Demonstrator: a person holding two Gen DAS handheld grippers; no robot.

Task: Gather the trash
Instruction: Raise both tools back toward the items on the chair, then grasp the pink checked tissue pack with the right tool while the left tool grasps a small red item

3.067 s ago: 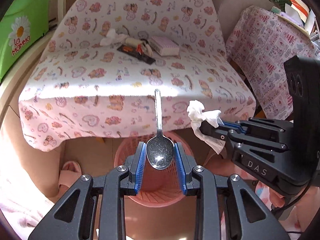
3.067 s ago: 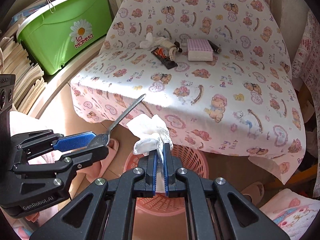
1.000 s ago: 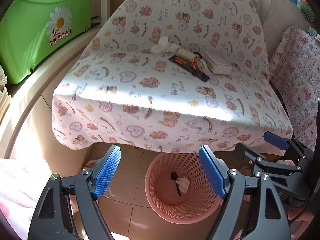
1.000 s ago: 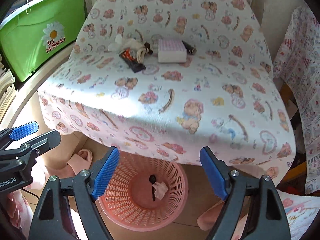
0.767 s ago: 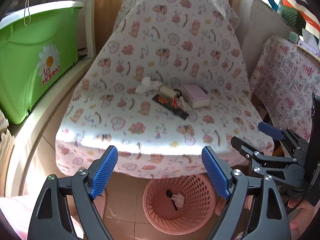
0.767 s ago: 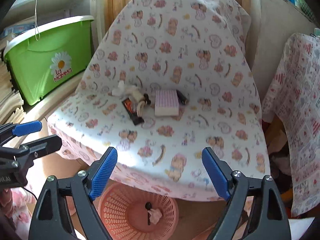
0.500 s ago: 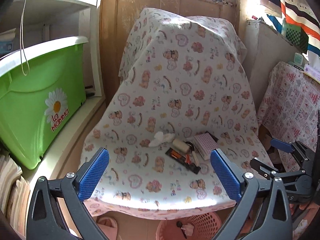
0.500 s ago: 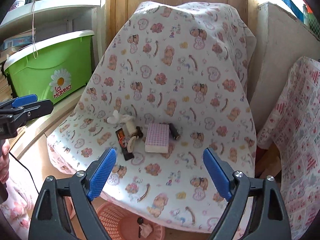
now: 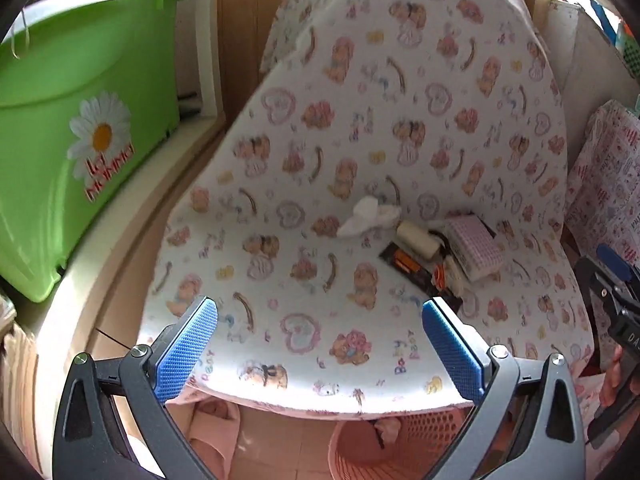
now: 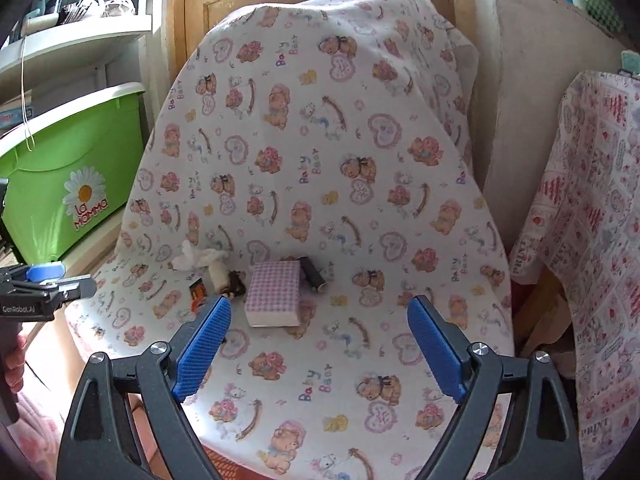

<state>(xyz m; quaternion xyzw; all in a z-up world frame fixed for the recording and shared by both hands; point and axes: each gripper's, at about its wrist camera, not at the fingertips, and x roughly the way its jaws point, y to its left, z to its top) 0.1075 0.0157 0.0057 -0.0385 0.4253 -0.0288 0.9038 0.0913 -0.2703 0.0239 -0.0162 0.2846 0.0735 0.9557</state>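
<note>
Here's the chair (image 10: 320, 152), draped in a teddy-print sheet, filling both views. At nine o'clock sits the green bin (image 9: 76, 128). Down at six o'clock in the left view, the pink basket (image 9: 404, 446) peeks out under the seat edge. Both tools spread wide and empty: left tool (image 9: 320, 352), right tool (image 10: 320, 344). The trash clusters mid-seat. The checked pack (image 10: 274, 294) looks soft and boxy; pinch across its short sides. At its one o'clock lies a dark tube (image 10: 314, 274), probably stiff and prone to roll. At ten o'clock, the crumpled tissue (image 10: 198, 258) looks featherlight and squashy; any bunched fold would do.
</note>
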